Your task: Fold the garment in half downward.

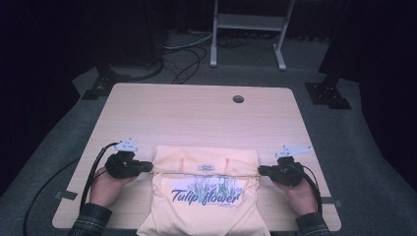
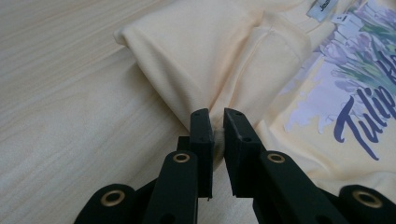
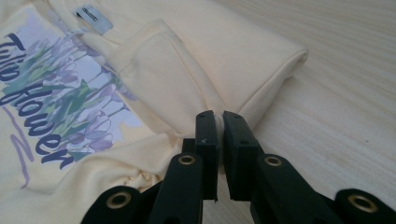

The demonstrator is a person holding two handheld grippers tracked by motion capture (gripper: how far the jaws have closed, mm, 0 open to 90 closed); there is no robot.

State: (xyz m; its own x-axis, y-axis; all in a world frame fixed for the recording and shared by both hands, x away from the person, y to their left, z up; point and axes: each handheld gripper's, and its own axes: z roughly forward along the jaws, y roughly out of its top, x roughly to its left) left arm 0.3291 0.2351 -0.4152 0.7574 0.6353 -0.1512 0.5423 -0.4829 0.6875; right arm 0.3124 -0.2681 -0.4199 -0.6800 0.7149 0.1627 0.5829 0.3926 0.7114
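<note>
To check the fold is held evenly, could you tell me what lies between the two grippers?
In the high view, the yellow T-shirt spans the whole stretch between the left gripper and the right gripper, its folded edge pulled taut, each end pinched.

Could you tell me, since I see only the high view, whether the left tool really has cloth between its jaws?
Observer: Yes. In the left gripper view the left tool is shut on a pinched fold of the pale yellow T-shirt.
Operator: And the right one, please?
Observer: The right tool pinches the shirt's edge the same way, beside the folded sleeve.
Operator: Is the neck label visible up close?
Observer: Yes, a small white neck label sits just above the tulip print; its text is too small to read.
</note>
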